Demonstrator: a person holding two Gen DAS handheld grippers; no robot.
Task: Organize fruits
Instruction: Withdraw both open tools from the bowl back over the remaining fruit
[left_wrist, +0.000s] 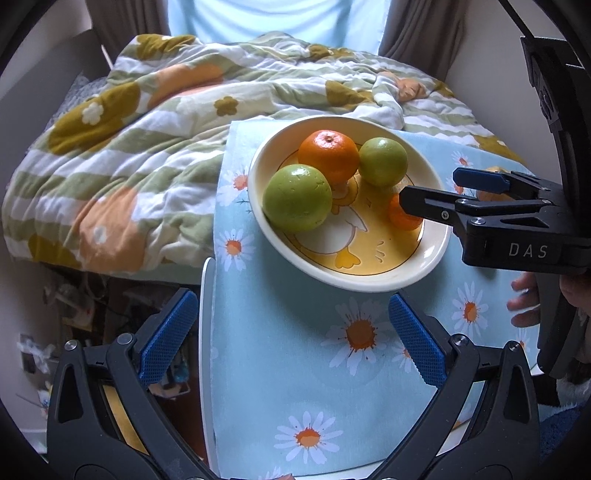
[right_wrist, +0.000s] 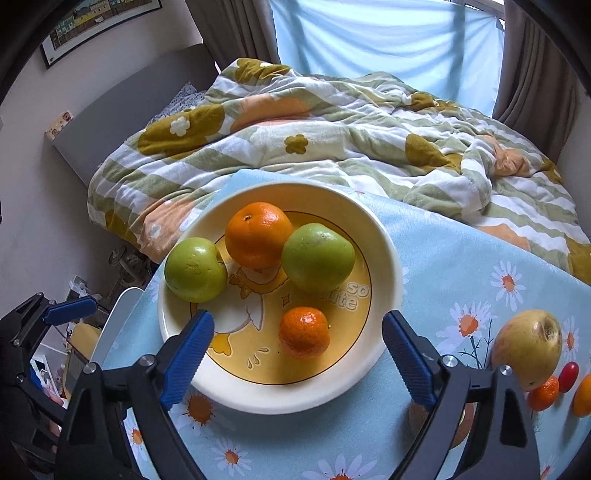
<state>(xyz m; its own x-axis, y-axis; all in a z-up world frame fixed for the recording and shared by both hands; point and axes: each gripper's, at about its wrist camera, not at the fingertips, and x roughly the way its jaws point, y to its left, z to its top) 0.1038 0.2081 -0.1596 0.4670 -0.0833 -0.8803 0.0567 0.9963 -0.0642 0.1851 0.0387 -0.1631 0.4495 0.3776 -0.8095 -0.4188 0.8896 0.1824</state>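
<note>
A cream plate (left_wrist: 424, 262) (right_wrist: 384, 236) with a duck print holds a large orange (left_wrist: 328, 155) (right_wrist: 258, 234), two green apples (left_wrist: 297, 197) (left_wrist: 383, 161) (right_wrist: 195, 269) (right_wrist: 318, 256) and a small mandarin (right_wrist: 304, 331) (left_wrist: 397, 216). My right gripper (right_wrist: 297, 345) (left_wrist: 428, 188) is open and empty, its fingers spread just above the mandarin. My left gripper (left_wrist: 291, 326) is open and empty over the cloth in front of the plate. In the right wrist view, a yellow apple (right_wrist: 528, 349), a small mandarin (right_wrist: 543, 393), a red cherry tomato (right_wrist: 568, 371) and another orange fruit (right_wrist: 583, 397) lie on the cloth to the right.
The plate stands on a small table covered by a light blue daisy cloth (left_wrist: 295, 369) (right_wrist: 461, 266). A bed with a flowered quilt (left_wrist: 147, 147) (right_wrist: 332, 140) lies right behind it. The floor to the left holds clutter (left_wrist: 74, 314).
</note>
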